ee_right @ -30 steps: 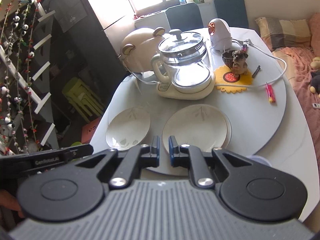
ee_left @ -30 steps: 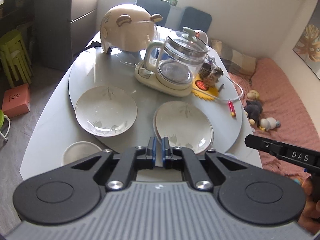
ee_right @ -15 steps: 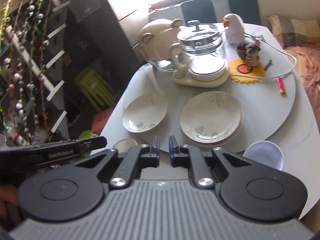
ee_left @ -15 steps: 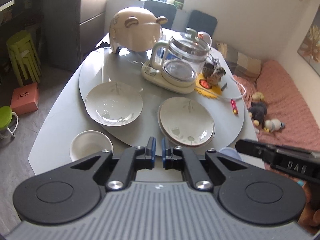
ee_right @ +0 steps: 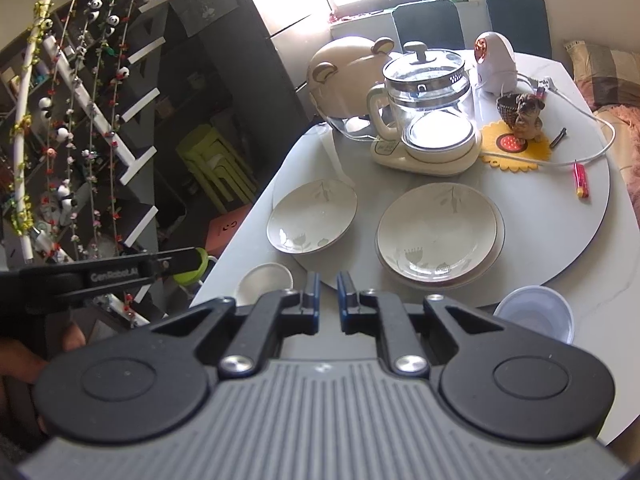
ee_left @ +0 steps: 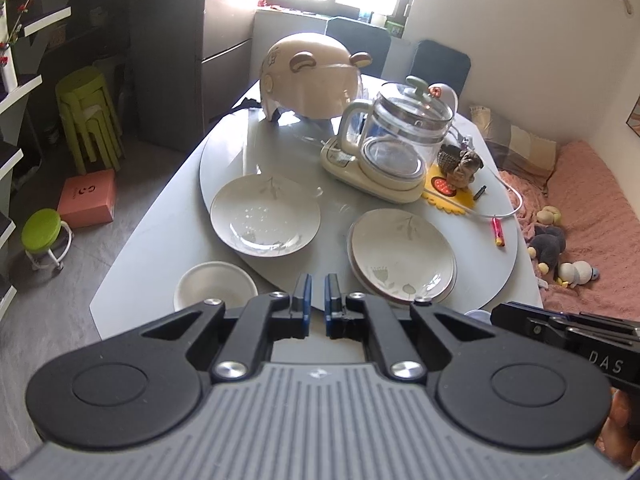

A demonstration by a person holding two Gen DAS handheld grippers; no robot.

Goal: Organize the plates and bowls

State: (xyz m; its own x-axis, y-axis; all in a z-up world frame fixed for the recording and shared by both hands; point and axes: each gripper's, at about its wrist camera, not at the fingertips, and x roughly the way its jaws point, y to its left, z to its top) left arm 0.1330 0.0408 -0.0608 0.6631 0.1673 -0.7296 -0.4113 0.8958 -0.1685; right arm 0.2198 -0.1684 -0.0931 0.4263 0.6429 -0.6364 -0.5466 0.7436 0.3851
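Both grippers closed, empty, above the table's near edge.
Left gripper (ee_left: pixel 316 300) and right gripper (ee_right: pixel 327 298) hold nothing; stacked plates (ee_right: pixel 438 232) lie right of single plate (ee_right: pixel 312 216).

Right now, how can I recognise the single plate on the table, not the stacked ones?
Start at the glass kettle at the back of the round turntable. In front of it lie two spots with leaf-patterned plates. The single plate is the one toward the dark shelves, lying alone, while its neighbour is a plate stack showing rims underneath.
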